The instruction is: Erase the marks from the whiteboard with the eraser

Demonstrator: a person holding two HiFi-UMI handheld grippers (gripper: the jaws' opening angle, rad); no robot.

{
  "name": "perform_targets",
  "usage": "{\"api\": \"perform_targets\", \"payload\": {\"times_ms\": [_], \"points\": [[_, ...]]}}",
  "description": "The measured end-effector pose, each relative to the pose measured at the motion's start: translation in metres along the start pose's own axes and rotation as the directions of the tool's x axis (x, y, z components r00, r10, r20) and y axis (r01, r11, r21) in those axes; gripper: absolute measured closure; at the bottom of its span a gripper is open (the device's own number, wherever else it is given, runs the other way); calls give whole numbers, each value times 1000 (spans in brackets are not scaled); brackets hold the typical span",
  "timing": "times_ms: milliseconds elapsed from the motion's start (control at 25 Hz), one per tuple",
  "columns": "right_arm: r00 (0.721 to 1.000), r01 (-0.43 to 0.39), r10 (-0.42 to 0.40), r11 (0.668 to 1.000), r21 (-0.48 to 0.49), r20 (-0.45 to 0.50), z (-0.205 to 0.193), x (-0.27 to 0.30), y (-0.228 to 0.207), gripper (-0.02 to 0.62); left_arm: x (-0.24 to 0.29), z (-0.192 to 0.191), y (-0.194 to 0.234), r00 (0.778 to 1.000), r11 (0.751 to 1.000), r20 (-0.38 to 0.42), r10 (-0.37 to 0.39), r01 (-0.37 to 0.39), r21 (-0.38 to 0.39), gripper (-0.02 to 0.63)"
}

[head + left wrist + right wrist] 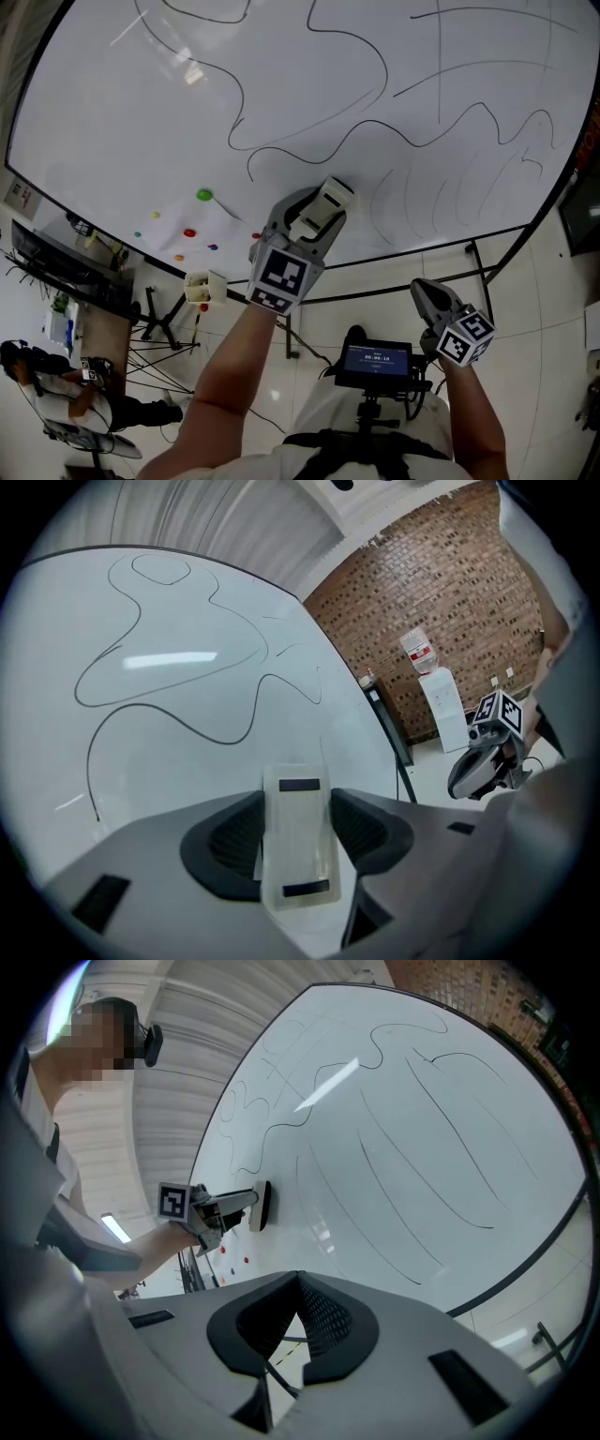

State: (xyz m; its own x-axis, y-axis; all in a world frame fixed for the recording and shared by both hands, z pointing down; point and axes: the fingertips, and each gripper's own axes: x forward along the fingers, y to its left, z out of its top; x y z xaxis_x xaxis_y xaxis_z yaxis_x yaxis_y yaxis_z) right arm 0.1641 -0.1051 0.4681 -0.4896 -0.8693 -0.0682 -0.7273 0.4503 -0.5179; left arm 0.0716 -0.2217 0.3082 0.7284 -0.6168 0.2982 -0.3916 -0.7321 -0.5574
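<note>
Down at 6 o'clock on the big white whiteboard with black squiggles, left gripper is clamped on the white rectangular plastic eraser, against the board. Right gripper, 5 o'clock, jaws together, empty.

This looks like an office or a lab room. A large whiteboard on a stand fills one side. Behind it there is a brick wall with a water dispenser. Tripods and a cluttered table stand on the pale tiled floor.
</note>
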Motion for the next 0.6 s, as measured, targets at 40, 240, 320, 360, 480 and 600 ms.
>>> {"api": "perform_targets", "payload": {"times_ms": [40, 240, 320, 360, 480, 600], "points": [[1000, 1, -1, 1000, 1, 0, 0, 0, -1, 577, -2, -3, 1, 1000, 1000, -3, 12, -12, -1, 370], [1000, 9, -9, 1000, 8, 3, 0, -5, -4, 577, -10, -20, 6, 998, 998, -10, 59, -59, -18, 370], [1000, 12, -12, 1000, 6, 5, 1, -6, -5, 577, -11, -24, 4, 997, 997, -12, 72, -72, -12, 370], [1000, 12, -12, 1000, 6, 5, 1, -7, -5, 577, -11, -24, 4, 997, 997, -12, 80, -80, 0, 370], [1000, 5, -5, 1000, -1, 3, 2, -5, -5, 577, -15, -20, 10, 991, 989, -19, 129, -128, 69, 371], [1000, 2, -2, 1000, -3, 6, 4, -3, -5, 577, -17, -8, 18, 988, 976, -4, 155, -152, 157, 370]]}}
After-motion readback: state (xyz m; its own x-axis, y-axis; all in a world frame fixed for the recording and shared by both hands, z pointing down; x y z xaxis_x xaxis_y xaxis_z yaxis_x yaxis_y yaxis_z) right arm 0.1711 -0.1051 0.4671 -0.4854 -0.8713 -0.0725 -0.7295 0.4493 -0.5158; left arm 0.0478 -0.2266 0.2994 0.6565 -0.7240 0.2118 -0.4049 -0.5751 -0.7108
